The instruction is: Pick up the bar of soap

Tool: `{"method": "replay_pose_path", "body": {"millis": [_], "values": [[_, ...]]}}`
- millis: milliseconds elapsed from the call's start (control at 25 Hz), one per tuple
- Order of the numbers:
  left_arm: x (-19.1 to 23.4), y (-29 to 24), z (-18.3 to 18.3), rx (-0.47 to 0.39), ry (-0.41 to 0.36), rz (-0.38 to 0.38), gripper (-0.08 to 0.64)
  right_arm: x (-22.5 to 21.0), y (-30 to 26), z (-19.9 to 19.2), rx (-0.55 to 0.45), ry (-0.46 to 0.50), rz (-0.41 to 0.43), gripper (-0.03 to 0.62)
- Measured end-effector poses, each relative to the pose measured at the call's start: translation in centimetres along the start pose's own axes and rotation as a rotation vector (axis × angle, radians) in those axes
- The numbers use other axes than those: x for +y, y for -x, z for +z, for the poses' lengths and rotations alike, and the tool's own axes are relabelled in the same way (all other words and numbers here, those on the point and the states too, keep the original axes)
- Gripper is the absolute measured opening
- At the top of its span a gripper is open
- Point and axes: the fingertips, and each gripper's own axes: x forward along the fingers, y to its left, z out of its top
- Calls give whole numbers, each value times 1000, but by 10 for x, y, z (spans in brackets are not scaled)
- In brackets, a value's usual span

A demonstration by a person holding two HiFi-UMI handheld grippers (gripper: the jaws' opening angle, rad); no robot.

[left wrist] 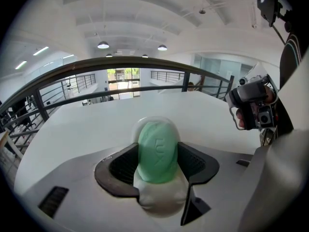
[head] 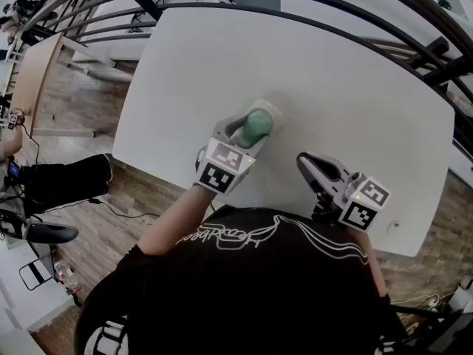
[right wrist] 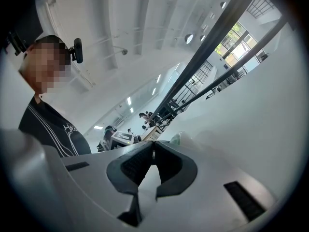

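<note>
A green oval bar of soap lies in a white soap dish on the white table. My left gripper reaches over the dish from the near side. Its two dark pads sit against the bar's left and right sides, and the bar still rests in the dish. My right gripper hovers over the table to the right of the dish, tips together with nothing between them. In the right gripper view the dish peeks out just beyond the jaws.
A dark curved railing runs along the table's far edge. The near table edge lies just under my left hand, with wooden floor and cables to the left. The right gripper shows at the right of the left gripper view.
</note>
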Motion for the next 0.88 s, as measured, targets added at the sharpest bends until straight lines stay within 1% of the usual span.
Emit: {"method": "replay_pose_path", "body": {"millis": [120,440,600,800,880], "values": [[-14,2,1,0,-5,-5,262,7,20,-3,-6,7,-7,18],[-3,0,-1,2,-28,16,262,8,30,-5,-20,20,-32,18],[8,-1,2,-5,-17,28,261,10,30,-3,-20,26,-38,18],[17,5,9,-56,11,52,261,14,36,-5,-22,35,-47,18],[11,12,17,-87,20,65,261,19,47,-7,-21,45,-52,18]]}}
